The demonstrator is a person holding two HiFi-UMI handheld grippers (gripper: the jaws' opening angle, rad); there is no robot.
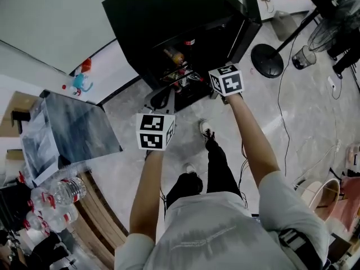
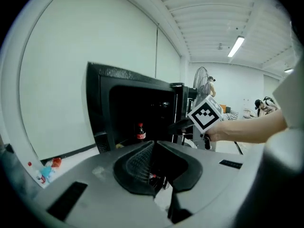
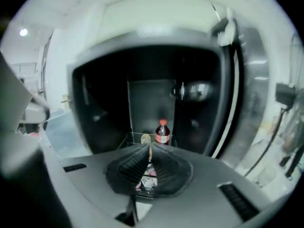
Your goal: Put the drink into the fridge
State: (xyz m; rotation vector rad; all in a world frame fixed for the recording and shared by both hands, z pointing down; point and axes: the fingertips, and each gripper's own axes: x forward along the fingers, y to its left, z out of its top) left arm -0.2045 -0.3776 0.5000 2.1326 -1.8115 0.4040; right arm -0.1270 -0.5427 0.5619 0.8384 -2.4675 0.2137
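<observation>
The black fridge [image 1: 169,21] stands open on the floor in front of me. A cola bottle with a red cap [image 3: 162,133] stands upright on its upper shelf, next to a small amber bottle [image 3: 146,138]. The cola bottle [image 2: 140,132] also shows in the left gripper view. More drinks [image 1: 183,75] lie on the lower shelf. My right gripper [image 3: 150,147] is shut and holds nothing, close to the fridge opening [image 1: 219,88]. My left gripper [image 2: 154,144] is also shut and empty, lower and further back [image 1: 163,97]. The right gripper's marker cube [image 2: 205,113] is in front of the fridge.
The fridge door [image 3: 232,103] hangs open at the right. A grey box [image 1: 70,131] stands at the left, with several water bottles [image 1: 59,196] below it. A standing fan's base [image 1: 266,61] and cables lie on the floor at the right. A person's shoes [image 1: 206,129] are near the fridge.
</observation>
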